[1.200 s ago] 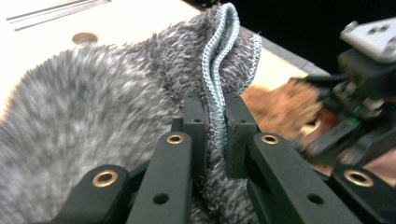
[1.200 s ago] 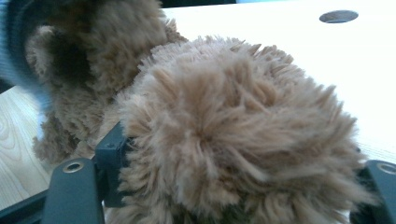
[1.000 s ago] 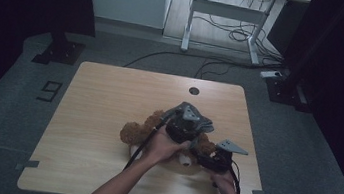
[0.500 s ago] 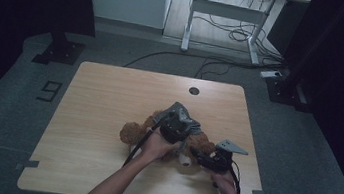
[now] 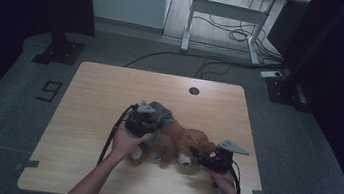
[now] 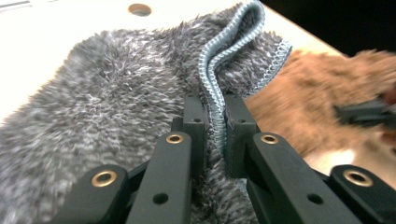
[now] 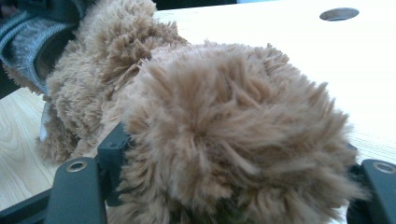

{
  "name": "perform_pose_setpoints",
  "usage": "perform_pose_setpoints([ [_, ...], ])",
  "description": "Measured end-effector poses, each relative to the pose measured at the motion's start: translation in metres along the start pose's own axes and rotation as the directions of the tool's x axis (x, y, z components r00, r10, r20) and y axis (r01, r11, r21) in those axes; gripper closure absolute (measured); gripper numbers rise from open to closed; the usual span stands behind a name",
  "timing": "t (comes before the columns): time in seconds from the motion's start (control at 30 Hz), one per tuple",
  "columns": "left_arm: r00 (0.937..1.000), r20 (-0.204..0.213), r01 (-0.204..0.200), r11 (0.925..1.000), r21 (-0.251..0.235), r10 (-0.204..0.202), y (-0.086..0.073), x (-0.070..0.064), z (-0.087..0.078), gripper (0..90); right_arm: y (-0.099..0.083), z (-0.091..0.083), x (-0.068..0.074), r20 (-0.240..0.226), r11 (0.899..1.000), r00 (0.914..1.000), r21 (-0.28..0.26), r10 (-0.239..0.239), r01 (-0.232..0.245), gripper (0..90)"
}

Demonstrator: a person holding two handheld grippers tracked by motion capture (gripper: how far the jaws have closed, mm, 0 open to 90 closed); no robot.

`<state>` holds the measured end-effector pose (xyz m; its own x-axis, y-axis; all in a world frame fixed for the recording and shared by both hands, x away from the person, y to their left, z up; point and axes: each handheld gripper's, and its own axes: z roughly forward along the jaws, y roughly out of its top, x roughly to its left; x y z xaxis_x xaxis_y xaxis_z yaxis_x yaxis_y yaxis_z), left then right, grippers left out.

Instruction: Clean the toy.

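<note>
A brown plush toy (image 5: 178, 146) lies on the wooden table (image 5: 110, 89), with a grey fuzzy garment (image 5: 160, 113) over its left end. My left gripper (image 5: 144, 123) is shut on the garment's blue-edged hem (image 6: 215, 88), the folded edge pinched between its jaws (image 6: 215, 112). The grey pile (image 6: 107, 102) spreads to the left, and the brown fur (image 6: 308, 102) lies to the right. My right gripper (image 5: 200, 156) holds the toy's right end. In the right gripper view, thick brown fur (image 7: 224, 121) bulges between the jaws (image 7: 233, 186) and hides their tips. The grey garment (image 7: 28, 32) shows at the top left.
A round cable hole (image 5: 194, 90) sits near the table's far edge. Bare wood surrounds the toy on the left and at the back. Beyond the table are a desk frame (image 5: 226, 13) and cables on the floor.
My left gripper has moved left across the toy, drawing the grey garment with it. The right gripper has stayed where it was on the toy.
</note>
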<state>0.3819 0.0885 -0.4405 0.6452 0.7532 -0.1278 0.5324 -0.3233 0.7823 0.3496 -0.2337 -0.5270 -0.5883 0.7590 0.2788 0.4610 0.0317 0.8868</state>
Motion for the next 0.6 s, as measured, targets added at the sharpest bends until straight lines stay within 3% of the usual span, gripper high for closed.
perform_pose_setpoints([
  [0.07, 0.9992, -0.021, 0.034, 0.9992, 0.019, -0.034, -0.012, 0.013, -0.002, 81.4, 0.0, 0.0, 0.0, -0.001, 1.0, 1.0, -0.002, -0.001, 0.001, 27.3],
  [0.1, 0.9992, -0.021, 0.034, 0.9992, 0.019, -0.034, -0.012, 0.013, -0.002, 81.4, 0.0, 0.0, 0.0, -0.001, 1.0, 1.0, -0.002, -0.001, 0.001, 27.3],
  [0.13, 0.9972, 0.0, 0.075, 0.997, 0.019, -0.075, -0.023, 0.023, -0.003, 81.3, -0.001, -0.001, 0.0, -0.005, 1.0, 1.0, 0.001, -0.003, 0.003, 27.2],
  [0.23, 0.995, -0.004, 0.1, 0.9949, 0.015, -0.1, -0.027, 0.03, -0.006, 81.3, -0.001, -0.001, 0.001, -0.004, 1.0, 1.0, -0.001, -0.006, 0.006, 27.2],
  [0.47, 0.9955, -0.014, 0.095, 0.995, 0.033, -0.094, -0.019, 0.033, -0.009, 81.0, -0.002, -0.002, 0.001, -0.003, 1.0, 1.0, -0.009, -0.007, 0.007, 27.2],
  [0.6, 0.9981, -0.008, 0.061, 0.9971, 0.046, -0.061, -0.002, 0.019, 0.0, 80.8, -0.002, -0.002, 0.002, 0.0, 1.0, 1.0, -0.01, -0.01, 0.01, 27.1],
])
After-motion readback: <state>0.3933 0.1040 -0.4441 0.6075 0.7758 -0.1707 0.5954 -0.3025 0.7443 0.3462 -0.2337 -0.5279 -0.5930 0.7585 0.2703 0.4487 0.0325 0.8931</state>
